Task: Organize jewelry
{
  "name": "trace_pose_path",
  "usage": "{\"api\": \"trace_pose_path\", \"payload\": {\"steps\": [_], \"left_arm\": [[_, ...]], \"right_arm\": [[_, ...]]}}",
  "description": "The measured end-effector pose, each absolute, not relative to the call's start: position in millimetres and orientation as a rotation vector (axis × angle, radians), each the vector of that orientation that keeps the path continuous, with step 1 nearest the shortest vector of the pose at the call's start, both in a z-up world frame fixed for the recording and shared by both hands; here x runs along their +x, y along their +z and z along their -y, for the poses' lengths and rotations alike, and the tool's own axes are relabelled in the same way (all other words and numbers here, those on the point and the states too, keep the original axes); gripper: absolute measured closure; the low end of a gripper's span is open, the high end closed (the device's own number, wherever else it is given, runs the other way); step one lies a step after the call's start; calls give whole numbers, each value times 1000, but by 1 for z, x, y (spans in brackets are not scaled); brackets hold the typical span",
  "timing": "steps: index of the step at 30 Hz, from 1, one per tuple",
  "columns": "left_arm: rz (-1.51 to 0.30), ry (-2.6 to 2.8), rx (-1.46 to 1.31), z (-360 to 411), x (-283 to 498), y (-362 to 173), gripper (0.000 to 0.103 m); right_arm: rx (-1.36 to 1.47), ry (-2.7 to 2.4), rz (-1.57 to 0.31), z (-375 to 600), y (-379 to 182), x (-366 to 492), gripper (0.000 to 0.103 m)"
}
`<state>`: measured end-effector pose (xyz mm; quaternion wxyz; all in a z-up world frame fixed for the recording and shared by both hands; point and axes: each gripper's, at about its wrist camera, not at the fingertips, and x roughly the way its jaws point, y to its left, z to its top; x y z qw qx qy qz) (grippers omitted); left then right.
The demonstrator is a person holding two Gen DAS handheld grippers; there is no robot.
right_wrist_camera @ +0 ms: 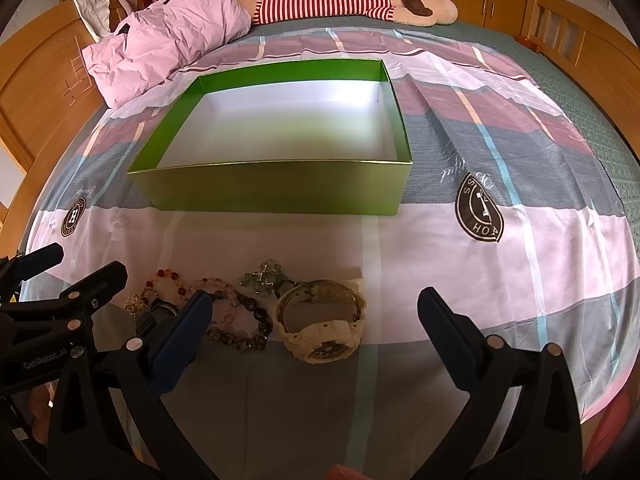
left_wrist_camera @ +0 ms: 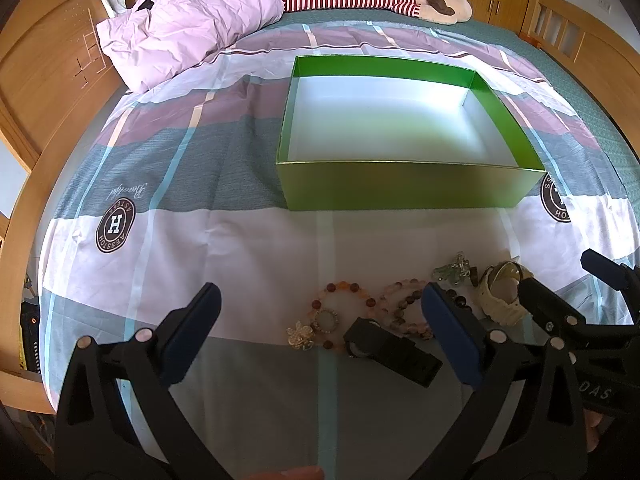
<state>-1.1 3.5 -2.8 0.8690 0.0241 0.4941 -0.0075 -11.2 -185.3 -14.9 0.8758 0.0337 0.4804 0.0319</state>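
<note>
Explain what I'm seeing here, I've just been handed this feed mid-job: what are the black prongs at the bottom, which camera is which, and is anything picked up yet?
There is no robot arm: a person holds a two-finger gripper in each hand, with a camera looking along its fingers. One picture is from the left gripper, the other from the right gripper. Both are open and hold nothing. All lies on a bed with a patterned sheet. Near the grippers is the jewelry: an orange bead bracelet, a darker bead bracelet, a gold brooch, a cream watch, a black watch and a greenish piece. Behind them stands an empty green box.
</note>
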Motion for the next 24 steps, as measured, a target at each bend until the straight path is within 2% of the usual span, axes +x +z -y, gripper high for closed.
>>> {"api": "trace_pose_path", "payload": {"steps": [24], "left_arm": [[-1036,-11,56,0,0,-2,2]], "right_arm": [[74,74,-1001,184,-14,-12,1]]}}
